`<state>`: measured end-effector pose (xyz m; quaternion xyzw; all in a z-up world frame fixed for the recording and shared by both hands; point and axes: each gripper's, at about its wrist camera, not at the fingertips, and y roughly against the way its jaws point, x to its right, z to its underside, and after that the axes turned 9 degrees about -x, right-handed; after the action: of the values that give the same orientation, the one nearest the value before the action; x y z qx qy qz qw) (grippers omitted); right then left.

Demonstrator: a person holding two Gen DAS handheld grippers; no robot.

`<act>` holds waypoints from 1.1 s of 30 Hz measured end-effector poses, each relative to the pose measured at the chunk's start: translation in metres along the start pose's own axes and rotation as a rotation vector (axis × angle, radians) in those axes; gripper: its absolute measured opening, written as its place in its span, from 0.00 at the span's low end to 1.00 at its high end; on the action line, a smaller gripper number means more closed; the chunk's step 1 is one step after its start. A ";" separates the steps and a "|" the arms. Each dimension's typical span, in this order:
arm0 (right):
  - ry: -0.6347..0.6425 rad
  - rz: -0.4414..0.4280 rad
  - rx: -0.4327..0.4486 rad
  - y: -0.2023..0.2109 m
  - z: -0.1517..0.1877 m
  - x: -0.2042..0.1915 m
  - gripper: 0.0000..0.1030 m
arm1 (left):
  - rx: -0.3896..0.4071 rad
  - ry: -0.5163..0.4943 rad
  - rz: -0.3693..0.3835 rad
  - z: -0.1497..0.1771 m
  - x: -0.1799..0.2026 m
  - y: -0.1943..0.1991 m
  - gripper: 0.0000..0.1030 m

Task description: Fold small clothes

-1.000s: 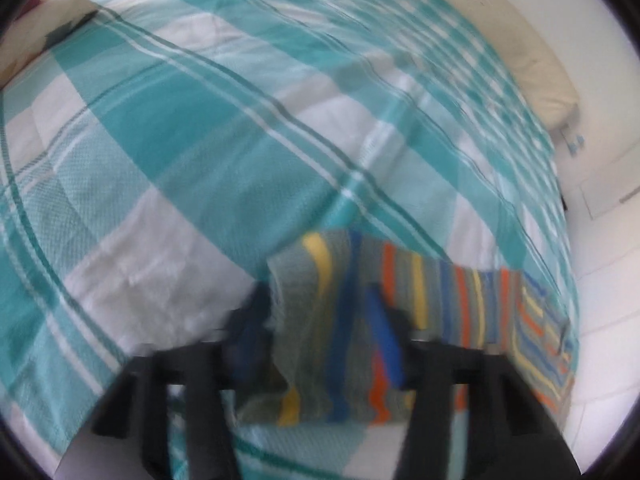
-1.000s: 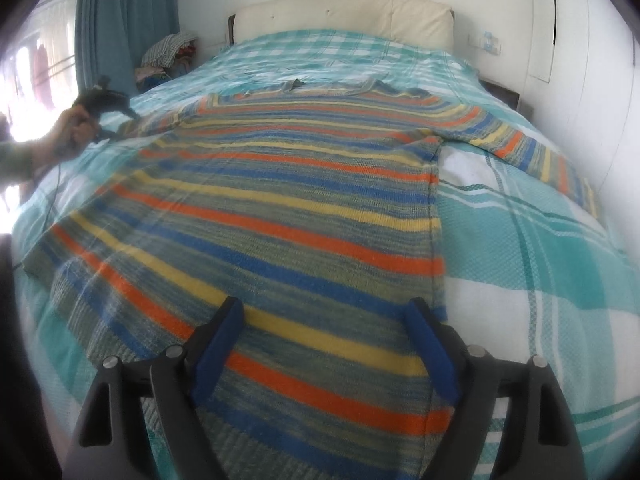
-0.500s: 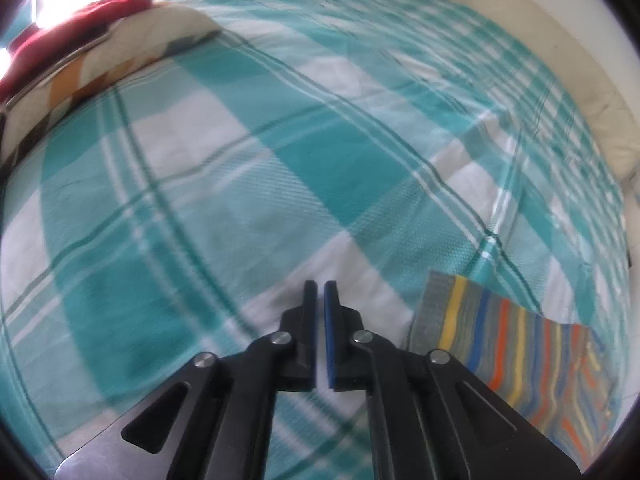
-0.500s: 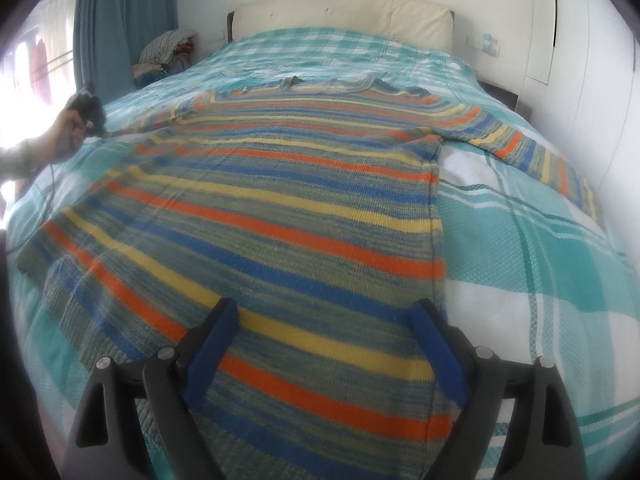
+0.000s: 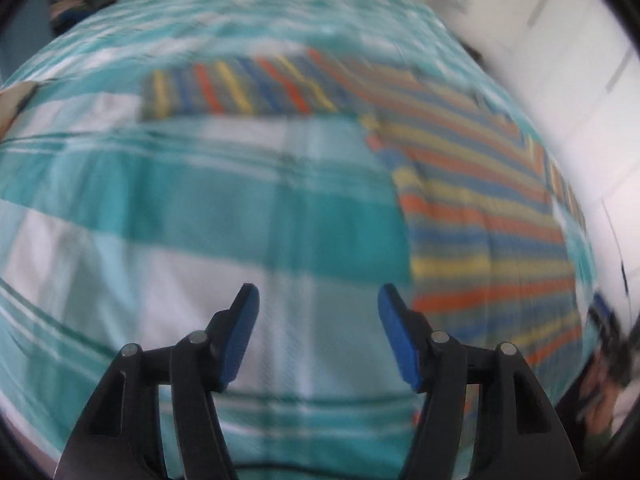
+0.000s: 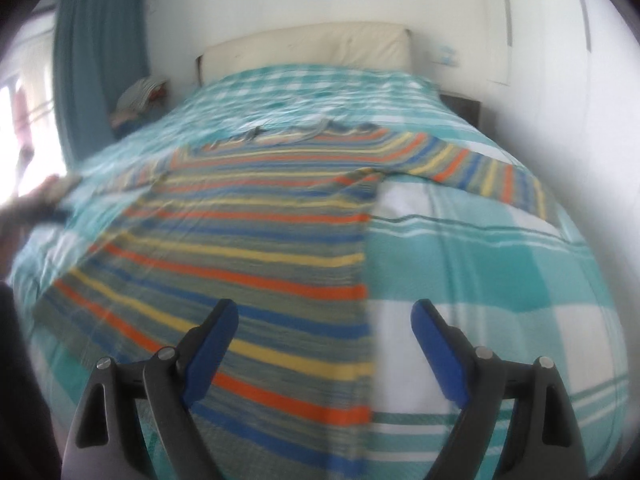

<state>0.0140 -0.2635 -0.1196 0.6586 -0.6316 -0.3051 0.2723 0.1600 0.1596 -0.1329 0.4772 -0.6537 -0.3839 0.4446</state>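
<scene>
Teal-and-white checked bedding [image 5: 208, 216] fills the left wrist view, all of it smeared by motion blur, so weave and edges are hard to read. At about two o'clock lies the striped sweater [image 5: 480, 216], flat on the cover, banded in orange, yellow and blue over grey, one sleeve stretched toward eleven o'clock. The left gripper [image 5: 318, 300] has just been opening; its jaws stand apart over bare bedding with nothing between them. At four o'clock something dark sits at the rim, too blurred to tell. From the right wrist view, the bed runs up to a cream headboard [image 6: 308, 46] at twelve o'clock, a teal curtain [image 6: 100, 52] at ten. The sweater [image 6: 260, 240] spreads flat across the middle, its far sleeve reaching two o'clock. The right gripper [image 6: 324, 312] is released, jaws wide, straddling the sweater's side edge without pinching it.
</scene>
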 end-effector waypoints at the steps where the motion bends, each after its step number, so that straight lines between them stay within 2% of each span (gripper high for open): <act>1: -0.005 -0.004 0.005 0.002 0.000 0.002 0.85 | -0.020 -0.022 -0.010 0.009 0.010 -0.007 0.62; 5: 0.027 -0.002 0.032 0.008 -0.001 0.001 0.85 | -0.013 -0.134 -0.101 0.040 0.046 -0.013 0.62; 8: 0.056 0.000 0.031 0.007 0.000 -0.006 0.85 | -0.011 -0.155 -0.098 0.050 0.058 -0.007 0.61; 12: 0.131 -0.011 0.048 0.008 0.001 -0.025 0.85 | -0.011 -0.102 0.006 0.062 0.059 -0.004 0.60; 15: 0.250 -0.012 0.047 0.006 0.007 -0.052 0.85 | 0.006 -0.081 0.010 0.064 0.069 -0.007 0.59; 19: 0.372 0.015 0.031 -0.001 0.019 -0.078 0.85 | 0.018 -0.109 0.076 0.064 0.091 -0.009 0.59; 24: 0.365 0.009 0.008 -0.007 0.022 -0.076 0.85 | 0.013 -0.111 0.084 0.062 0.096 -0.012 0.58; 29: 0.294 -0.005 -0.004 -0.009 0.017 -0.062 0.85 | 0.010 -0.057 0.207 0.058 0.086 -0.005 0.58; 32: 0.264 -0.019 -0.020 -0.012 0.014 -0.058 0.85 | -0.010 -0.043 0.223 0.051 0.091 -0.017 0.44; 33: 0.258 -0.022 -0.022 -0.013 0.013 -0.057 0.85 | -0.010 -0.047 0.221 0.049 0.093 -0.020 0.35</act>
<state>0.0114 -0.2053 -0.1346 0.6961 -0.5808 -0.2276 0.3553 0.1055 0.0691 -0.1462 0.3907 -0.7108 -0.3466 0.4711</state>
